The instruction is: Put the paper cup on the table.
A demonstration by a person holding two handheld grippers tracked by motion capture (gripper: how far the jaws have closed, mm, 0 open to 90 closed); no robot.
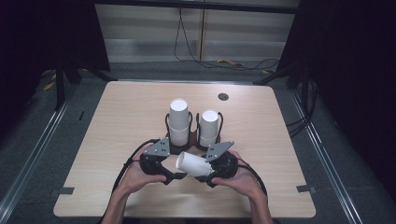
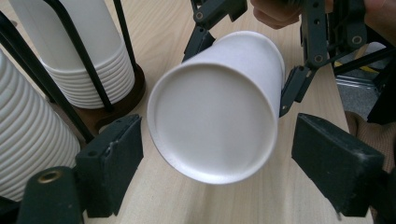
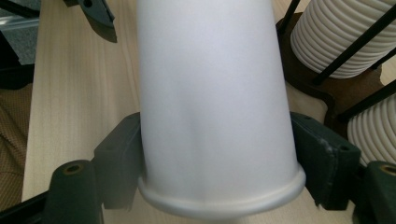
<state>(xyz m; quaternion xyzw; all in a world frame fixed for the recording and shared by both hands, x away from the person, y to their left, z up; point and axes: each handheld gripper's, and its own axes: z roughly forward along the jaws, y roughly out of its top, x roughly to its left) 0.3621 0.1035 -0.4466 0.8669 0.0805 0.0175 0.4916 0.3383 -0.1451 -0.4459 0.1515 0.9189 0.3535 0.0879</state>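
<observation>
Paper cup: a single white cup (image 1: 193, 164) lies on its side above the near middle of the table, between the two grippers, its closed base pointing toward the left gripper and its rim end toward the right one.
Right gripper: the right gripper (image 3: 217, 158) clasps the cup near its rolled rim, one black jaw pressed on each side of the wall; in the high view it sits at (image 1: 205, 173) in the person's right hand (image 1: 243, 176).
Left gripper: the left gripper (image 2: 217, 163) has its jaws spread wide on either side of the cup's base, with a gap showing on both sides, so it grips nothing; in the high view it is at (image 1: 176, 176), held by the left hand (image 1: 135, 175).
Cup stacks: two stacks of white cups stand base-up in a dark wire holder (image 1: 192, 145) just beyond the grippers; the left stack (image 1: 179, 122) is taller than the right stack (image 1: 208, 127).
Table: a light wood table (image 1: 116, 121) with a small dark round grommet (image 1: 223, 96) near its far edge.
Surroundings: cables (image 1: 187, 46) trail on the floor beyond the table.
</observation>
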